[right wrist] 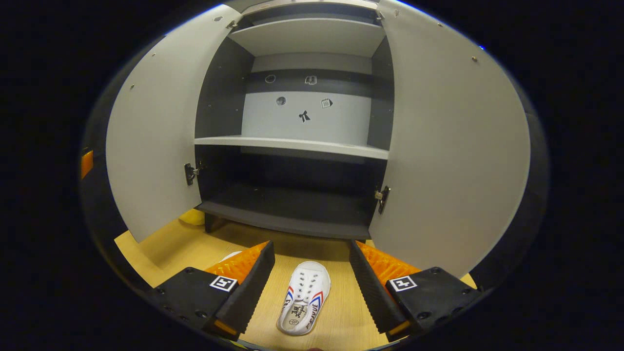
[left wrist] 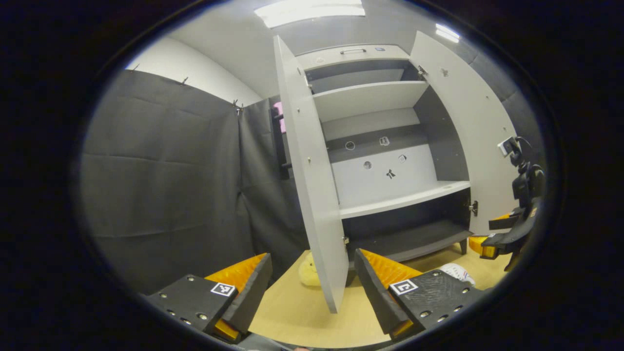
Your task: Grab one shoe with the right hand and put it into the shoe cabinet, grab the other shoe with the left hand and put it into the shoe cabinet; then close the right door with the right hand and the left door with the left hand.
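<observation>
1 shoe [right wrist: 303, 303], toe toward shoe cabinet [right wrist: 292, 214]

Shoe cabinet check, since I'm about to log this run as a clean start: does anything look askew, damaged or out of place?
Nothing stands out. The shoe cabinet stands with both doors open and its shelves level; a white shoe lies flat on the floor before it, between the open right gripper fingers.

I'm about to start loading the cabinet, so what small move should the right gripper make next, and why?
Probably lower the right gripper straight down over the white shoe. Its jaws stand open, the shoe lies on the floor between the fingers, toe toward the shoe cabinet, and nothing is gripped yet. Both doors are open and the bottom shelf looks bare, so the path in looks free.
</observation>
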The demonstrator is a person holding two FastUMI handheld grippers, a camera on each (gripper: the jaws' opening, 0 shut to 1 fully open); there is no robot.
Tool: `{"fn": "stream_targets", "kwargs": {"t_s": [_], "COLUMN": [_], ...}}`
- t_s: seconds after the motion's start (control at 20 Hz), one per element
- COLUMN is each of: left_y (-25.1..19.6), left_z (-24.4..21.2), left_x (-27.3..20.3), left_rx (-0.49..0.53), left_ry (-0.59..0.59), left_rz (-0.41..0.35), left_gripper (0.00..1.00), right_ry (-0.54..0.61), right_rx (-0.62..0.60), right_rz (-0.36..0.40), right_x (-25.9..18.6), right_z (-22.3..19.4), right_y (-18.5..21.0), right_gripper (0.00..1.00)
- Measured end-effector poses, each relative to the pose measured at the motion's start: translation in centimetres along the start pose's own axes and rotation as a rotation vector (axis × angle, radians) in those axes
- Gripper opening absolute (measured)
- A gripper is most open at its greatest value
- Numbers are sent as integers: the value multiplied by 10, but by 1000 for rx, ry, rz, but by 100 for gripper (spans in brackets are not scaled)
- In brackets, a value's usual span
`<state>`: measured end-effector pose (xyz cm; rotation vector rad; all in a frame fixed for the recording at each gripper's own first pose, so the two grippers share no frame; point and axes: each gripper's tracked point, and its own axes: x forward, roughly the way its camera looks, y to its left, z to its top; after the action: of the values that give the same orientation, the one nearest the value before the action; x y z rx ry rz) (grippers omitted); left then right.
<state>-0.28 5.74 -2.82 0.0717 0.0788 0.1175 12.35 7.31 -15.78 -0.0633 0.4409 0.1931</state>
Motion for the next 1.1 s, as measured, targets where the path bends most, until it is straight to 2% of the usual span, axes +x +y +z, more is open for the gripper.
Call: {"fn": "stream_targets", "kwargs": {"t_s": [0.3, 0.4, 0.45, 0.55, 0.65, 0.7, 0.8, 0.95, 1.0, 1.1], "left_y": [15, 16, 17, 16, 15, 13, 11, 10, 11, 11], "left_z": [-14, -19, -22, -26, -28, -30, -30, -31, -32, -33], "left_x": [-1, -1, -1, 0, 0, 0, -1, 0, -1, -3], "left_rx": [19, 23, 28, 37, 35, 31, 25, 25, 25, 25], "left_ry": [46, 63, 73, 87, 92, 94, 97, 101, 103, 108], "left_rz": [51, 60, 64, 71, 67, 62, 59, 62, 63, 66], "left_gripper": [98, 100, 96, 100, 96, 99, 100, 100, 98, 98], "right_ry": [145, 220, 256, 313, 358, 377, 418, 501, 524, 544], "right_rx": [29, 42, 45, 44, 22, 6, -17, -23, -26, -15], "right_rz": [88, 125, 127, 124, 117, 116, 126, 150, 133, 104], "right_x": [36, 44, 49, 56, 61, 63, 67, 72, 73, 80], "right_z": [-46, -67, -78, -97, -113, -119, -133, -152, -156, -160], "right_y": [25, 37, 38, 41, 40, 40, 42, 49, 46, 43], "right_gripper": [98, 98, 96, 98, 98, 98, 98, 98, 98, 89]}}
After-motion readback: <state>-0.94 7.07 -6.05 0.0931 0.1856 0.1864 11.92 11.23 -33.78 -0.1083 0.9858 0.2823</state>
